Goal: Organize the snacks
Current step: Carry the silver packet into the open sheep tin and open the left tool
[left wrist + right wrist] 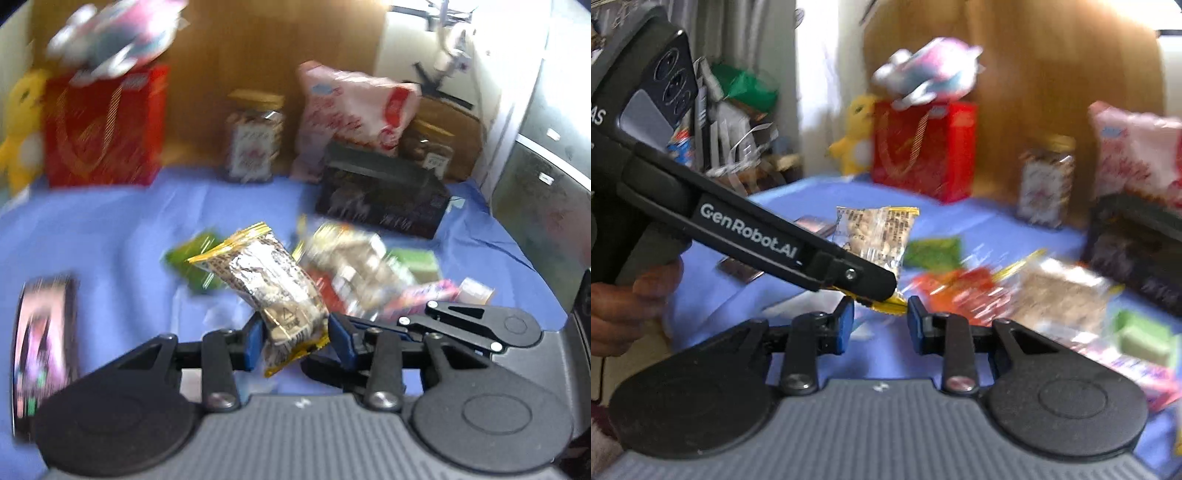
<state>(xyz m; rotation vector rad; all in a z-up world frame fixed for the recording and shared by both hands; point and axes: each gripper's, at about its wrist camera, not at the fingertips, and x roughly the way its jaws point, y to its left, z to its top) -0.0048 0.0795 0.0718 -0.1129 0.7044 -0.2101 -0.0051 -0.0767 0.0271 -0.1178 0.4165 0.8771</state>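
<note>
A clear snack packet [273,288] with yellow crimped ends hangs above the blue cloth [110,236]. My left gripper [295,339] is shut on its lower part, blue pads pressing both sides. In the right wrist view the same packet [875,232] sticks up behind the left gripper's finger [864,277], which reaches in from the left. The packet's yellow bottom edge [890,305] lies between the pads of my right gripper [881,321], which is shut on it. The right gripper's linkage [465,325] shows low on the right in the left wrist view.
A blurred pile of snack packets [354,273] and a green packet [192,258] lie on the cloth. Behind stand a red gift box [107,125], a jar [255,144], a pink bag [351,107] and a black box [380,199]. A hand [624,306] holds the left tool.
</note>
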